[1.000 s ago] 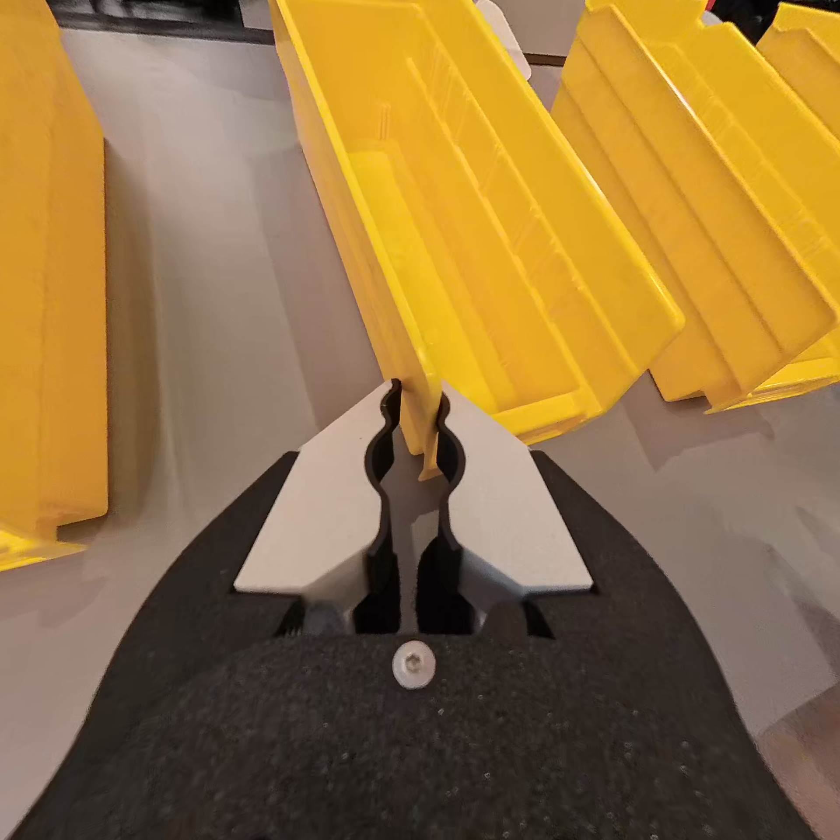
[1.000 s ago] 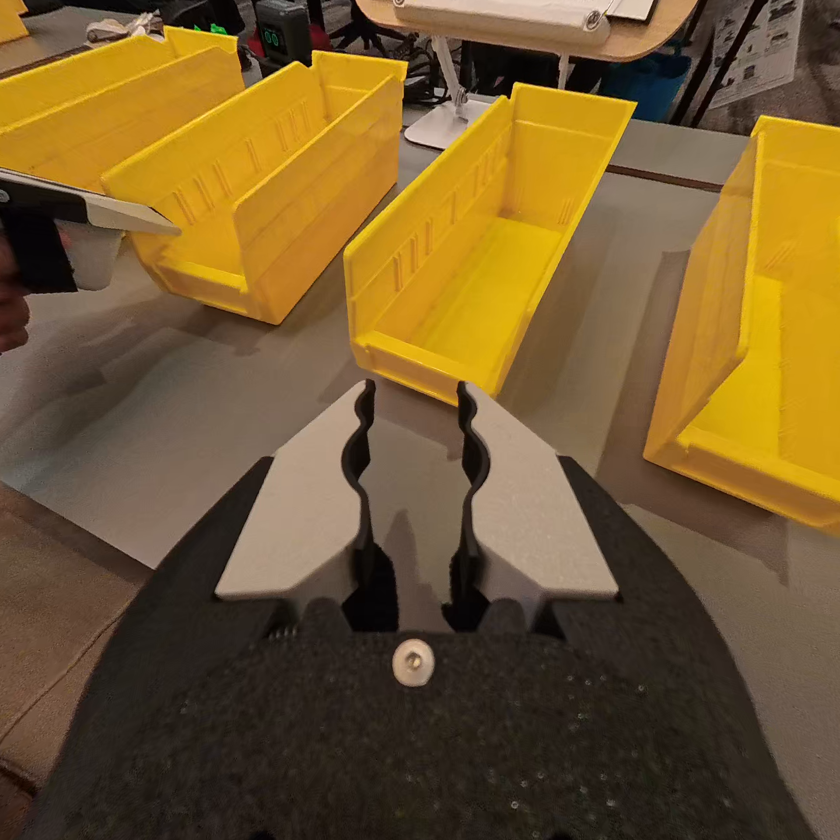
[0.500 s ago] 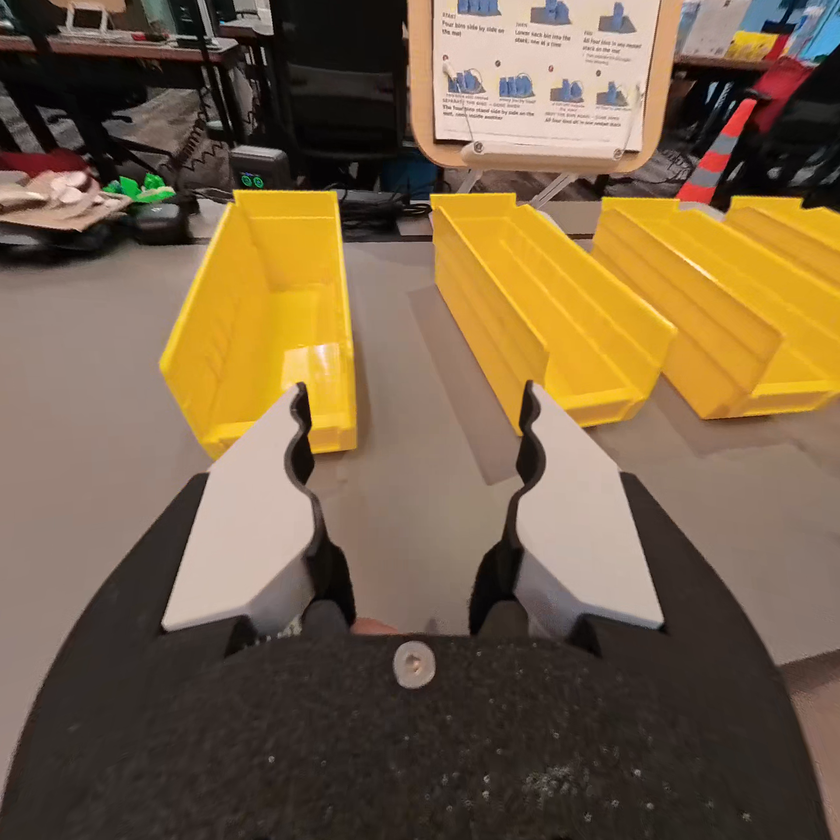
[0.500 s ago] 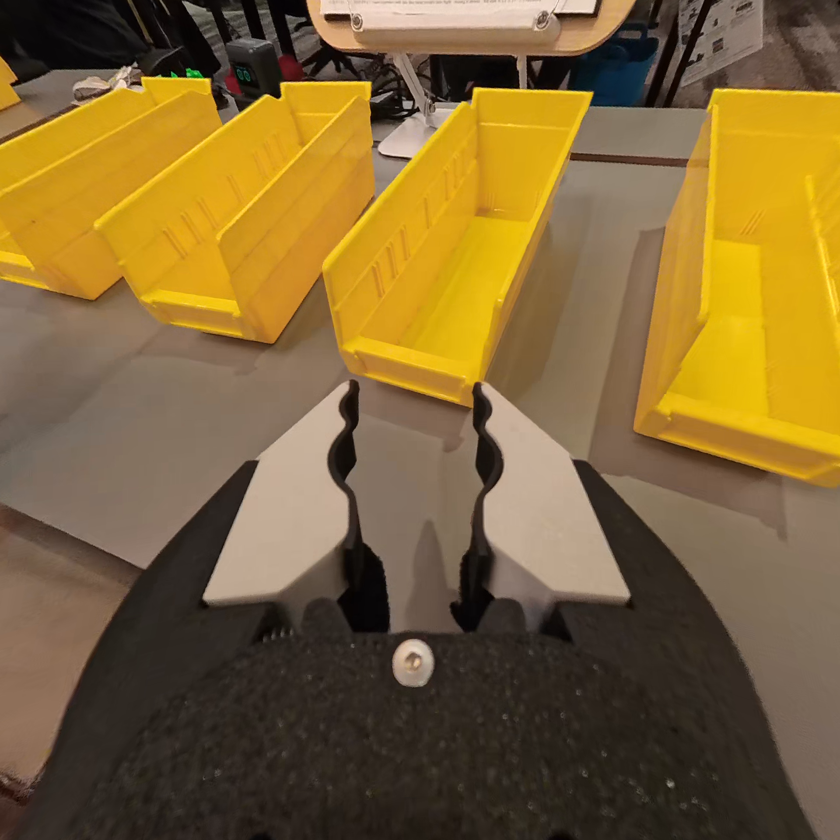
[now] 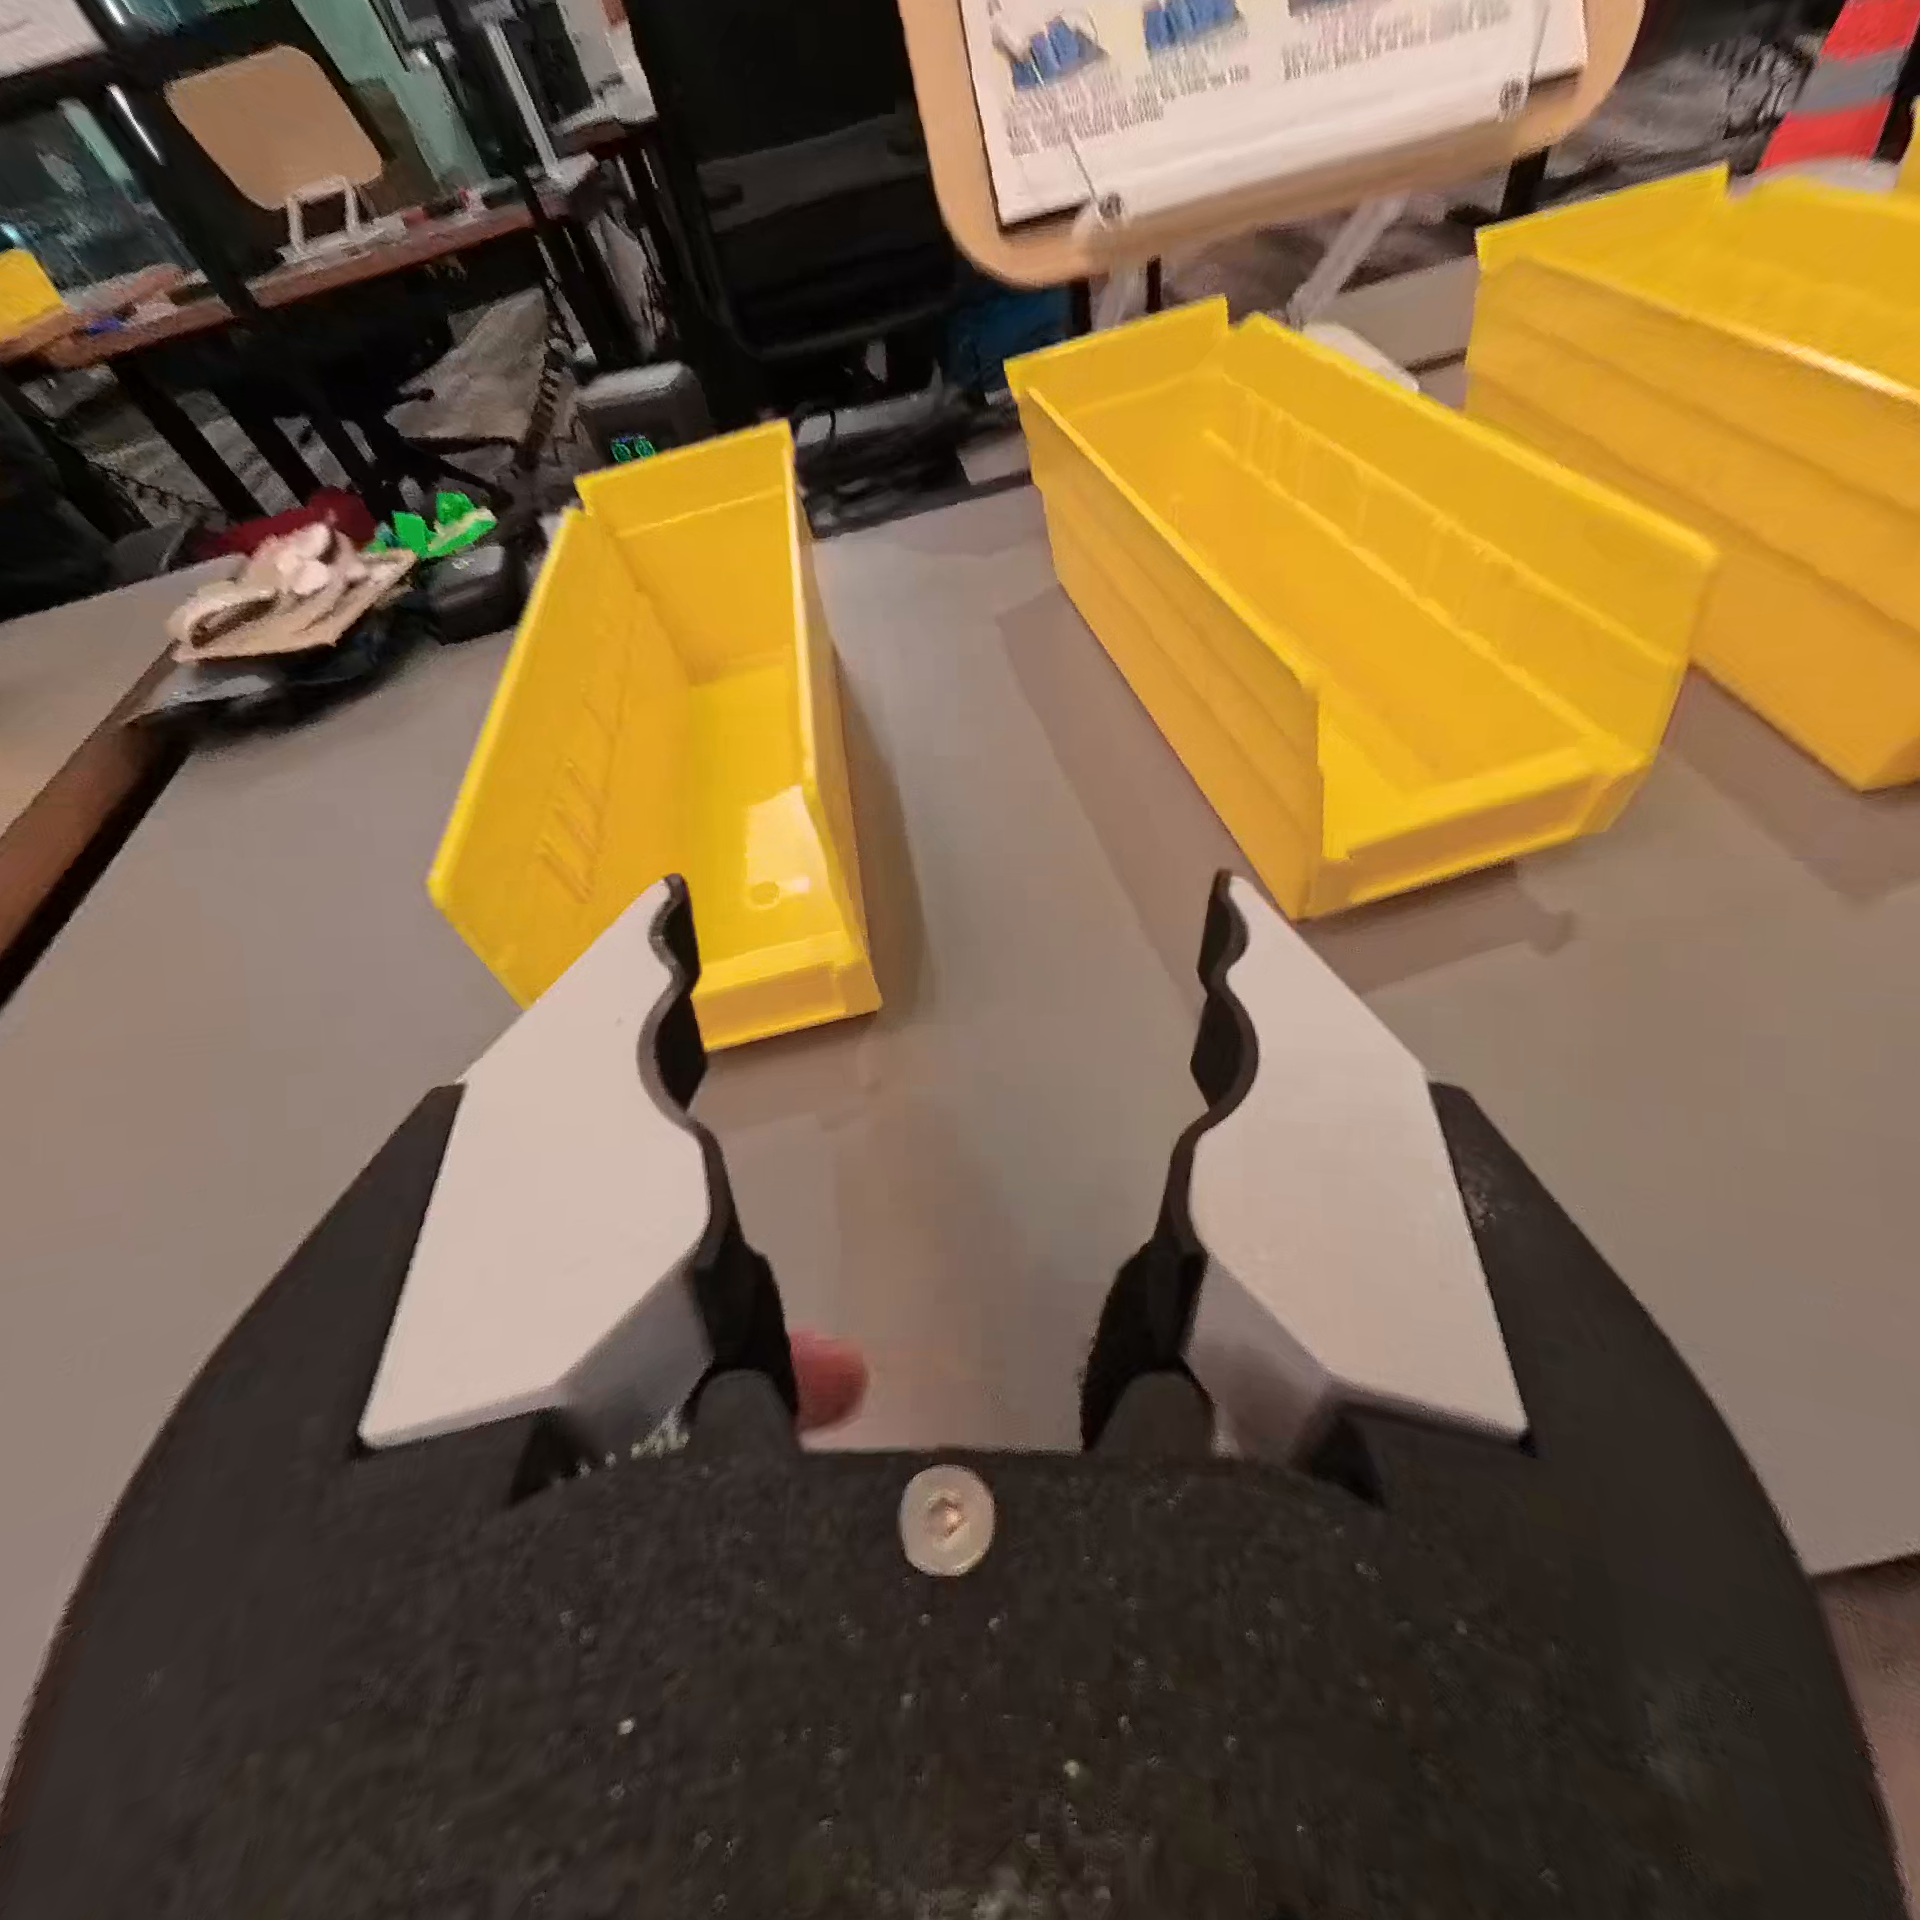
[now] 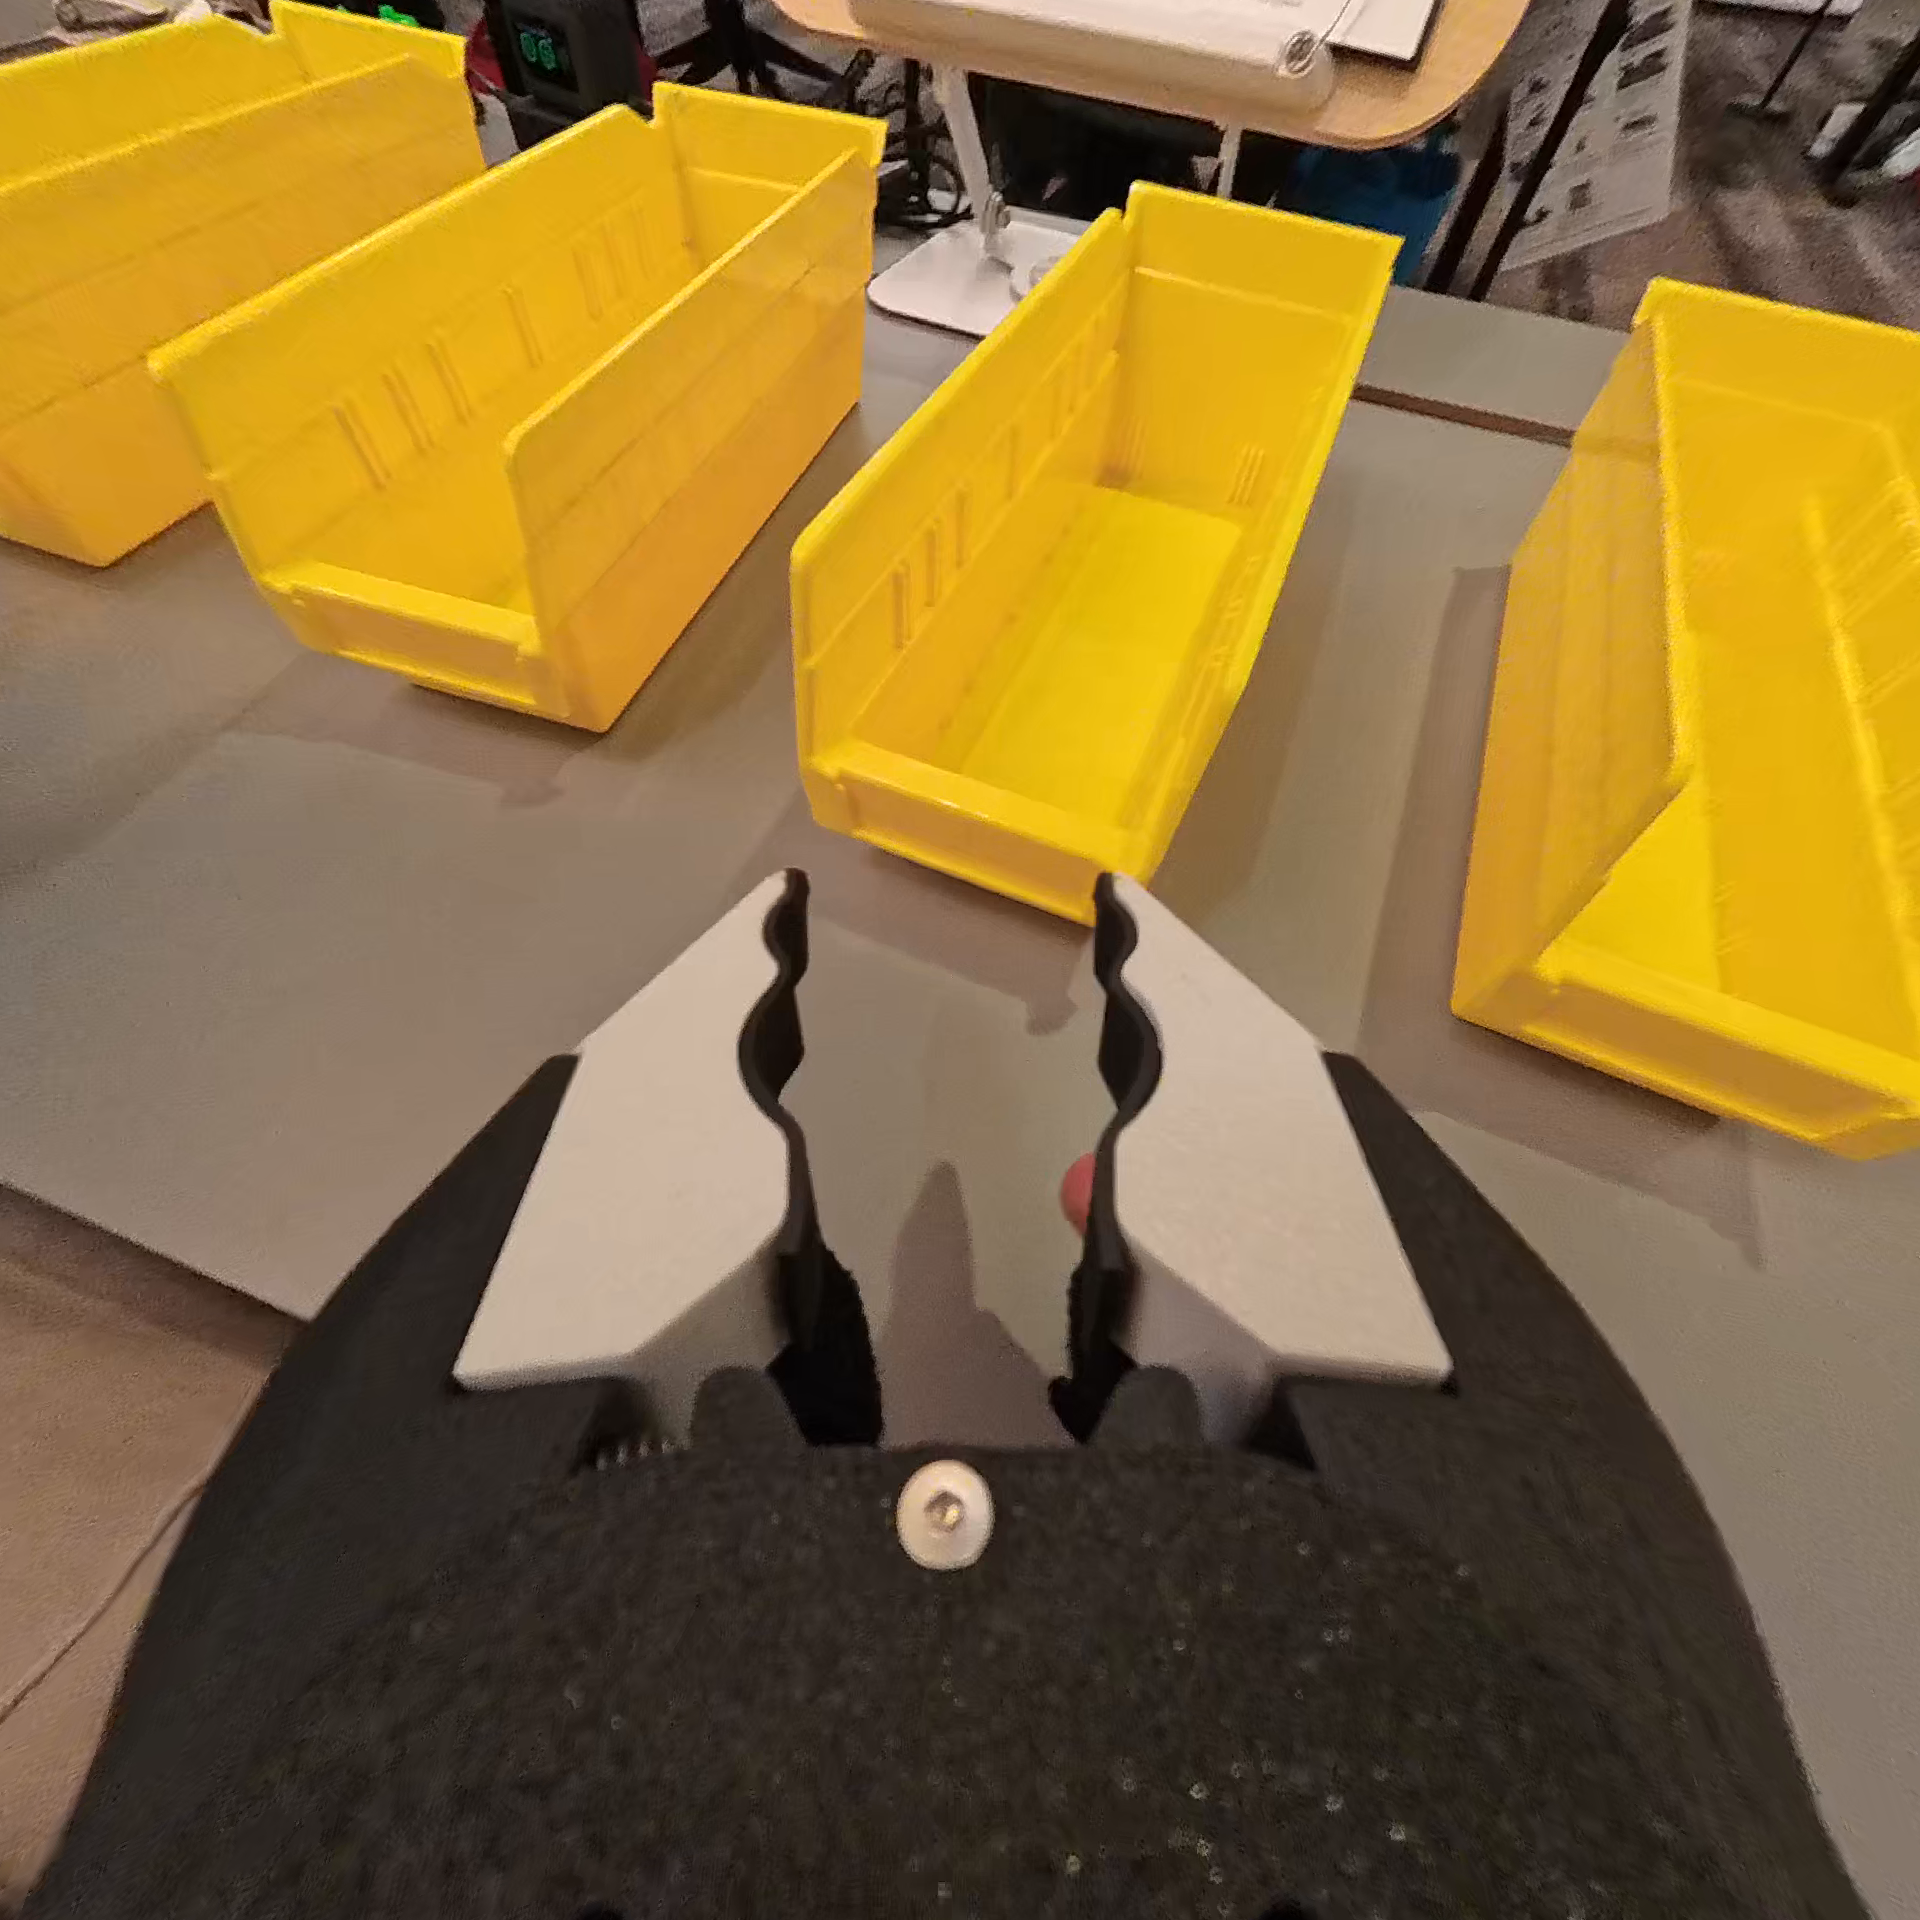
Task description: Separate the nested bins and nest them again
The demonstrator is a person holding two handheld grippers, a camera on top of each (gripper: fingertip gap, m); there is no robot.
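Grey, wedge-shaped fingers with wavy black inner pads form the left gripper (image 5: 951, 914), which is seen spread wide apart over the grey table mat (image 5: 966, 1122), with nothing held between the fingers and nothing touched. A fingertip (image 5: 826, 1377) of the person holding it is glimpsed beneath the black textured body, near the base of the left finger. The tool is pointed forward and slightly down at the mat, and is tilted a little, so the scene leans.

The right gripper (image 6: 951, 904), of the same grey and black build, is parted less widely and is likewise empty, held above the mat. A small part of a finger (image 6: 1077, 1184) is seen just inside its right finger.

Four long, narrow, open-topped yellow plastic bins are set side by side on the mat, all separated, none nested. In the left wrist view, one bin (image 5: 644, 748) is found just beyond the left finger's tip, a second bin (image 5: 1351, 644) ahead to the right, and a third bin (image 5: 1725, 436) at the right edge. In the right wrist view, the nearest bin (image 6: 1070, 561) lies straight ahead, its low front lip just beyond the fingertips; another bin (image 6: 540, 416) sits to its left, another (image 6: 156, 260) at the far left, and one (image 6: 1714, 727) at the right. Behind the bins, a rounded wooden board bearing a printed sheet (image 5: 1247, 114) is propped on a stand.
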